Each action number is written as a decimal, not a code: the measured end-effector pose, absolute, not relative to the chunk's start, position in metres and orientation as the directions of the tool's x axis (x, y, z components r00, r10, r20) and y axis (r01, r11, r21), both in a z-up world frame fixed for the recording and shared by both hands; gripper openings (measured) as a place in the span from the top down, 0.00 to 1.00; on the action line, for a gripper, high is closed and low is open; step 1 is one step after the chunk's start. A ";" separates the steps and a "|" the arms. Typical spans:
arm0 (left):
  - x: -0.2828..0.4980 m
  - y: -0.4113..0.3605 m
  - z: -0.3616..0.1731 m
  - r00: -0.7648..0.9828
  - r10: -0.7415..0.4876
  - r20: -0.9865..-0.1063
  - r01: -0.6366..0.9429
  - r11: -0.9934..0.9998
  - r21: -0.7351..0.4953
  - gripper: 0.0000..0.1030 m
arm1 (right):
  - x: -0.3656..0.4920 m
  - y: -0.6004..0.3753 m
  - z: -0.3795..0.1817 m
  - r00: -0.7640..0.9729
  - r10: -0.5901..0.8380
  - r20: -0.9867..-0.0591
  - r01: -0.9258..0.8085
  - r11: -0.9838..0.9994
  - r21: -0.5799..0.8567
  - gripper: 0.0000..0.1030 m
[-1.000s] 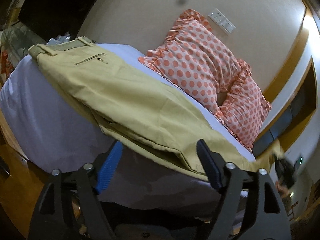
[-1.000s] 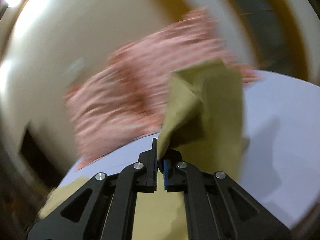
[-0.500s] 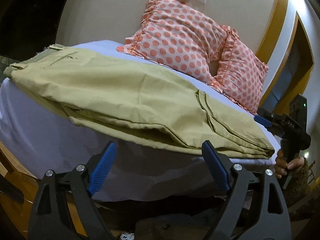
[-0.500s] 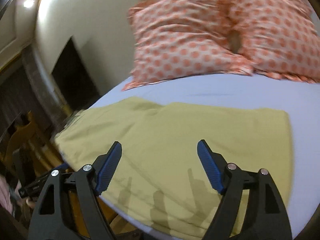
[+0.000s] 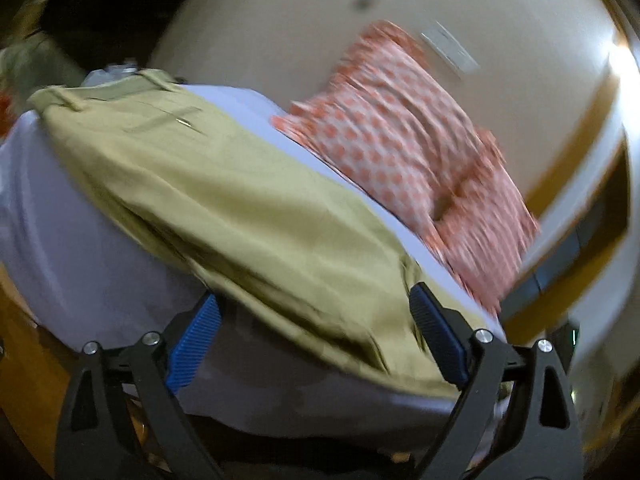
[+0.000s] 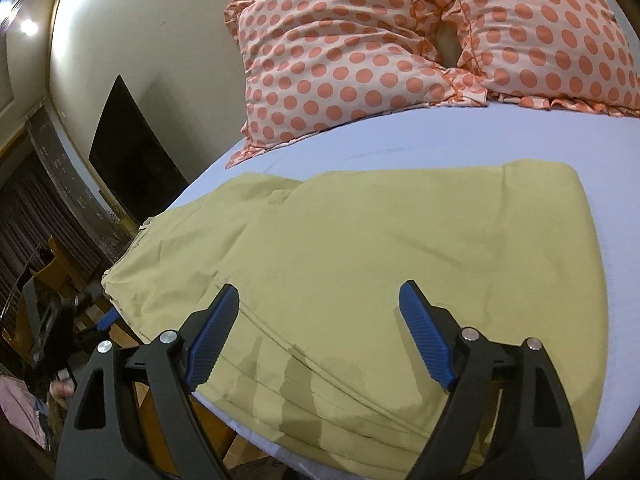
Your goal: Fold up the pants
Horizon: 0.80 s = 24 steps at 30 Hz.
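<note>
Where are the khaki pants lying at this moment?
The khaki pants lie folded on the lavender bed sheet near its front edge, before the dotted pillows, ahead of both open grippers.

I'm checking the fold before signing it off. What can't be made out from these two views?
- Pants near edge, right wrist view: cut off by the frame bottom and the right gripper.
- Pants layers, left wrist view: motion blur smears them; the left gripper covers the near hem.
- Wall plate, left wrist view: blurred.
- Waistband, right wrist view: too edge-on.
</note>
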<state>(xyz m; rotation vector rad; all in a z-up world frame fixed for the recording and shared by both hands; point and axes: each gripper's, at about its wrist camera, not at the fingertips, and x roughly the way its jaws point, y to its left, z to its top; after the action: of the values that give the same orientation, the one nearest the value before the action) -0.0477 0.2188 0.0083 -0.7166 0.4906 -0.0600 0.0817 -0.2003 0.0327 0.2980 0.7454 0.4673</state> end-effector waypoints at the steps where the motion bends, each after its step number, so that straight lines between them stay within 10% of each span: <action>1: -0.046 0.229 0.008 0.892 -0.202 -0.405 -0.137 0.731 -0.668 0.12 | 0.082 -0.201 0.031 0.638 0.507 -0.579 -0.295 0.856 0.424 0.19; 6: -0.032 0.286 0.004 0.905 -0.112 -0.411 -0.277 0.579 -0.767 0.29 | 0.083 -0.207 0.027 0.642 0.512 -0.571 -0.281 0.850 0.445 0.18; 13: -0.008 0.328 0.004 0.845 -0.046 -0.533 -0.438 0.513 -0.738 0.84 | 0.083 -0.224 0.024 0.658 0.522 -0.542 -0.264 0.835 0.483 0.17; 17: 0.014 0.295 0.053 0.777 0.088 -0.624 -0.480 0.723 -0.496 0.89 | 0.081 -0.238 0.026 0.667 0.527 -0.526 -0.260 0.827 0.498 0.17; 24: 0.057 0.095 0.160 0.876 0.030 -0.481 -0.051 0.998 -0.031 0.86 | 0.072 -0.294 0.034 0.764 0.432 -0.480 -0.142 0.838 0.527 0.16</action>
<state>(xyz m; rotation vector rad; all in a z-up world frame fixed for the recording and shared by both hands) 0.0570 0.0946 0.1597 -0.0428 0.5011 0.0427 0.0718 -0.2941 0.0340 0.4893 0.6294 0.3259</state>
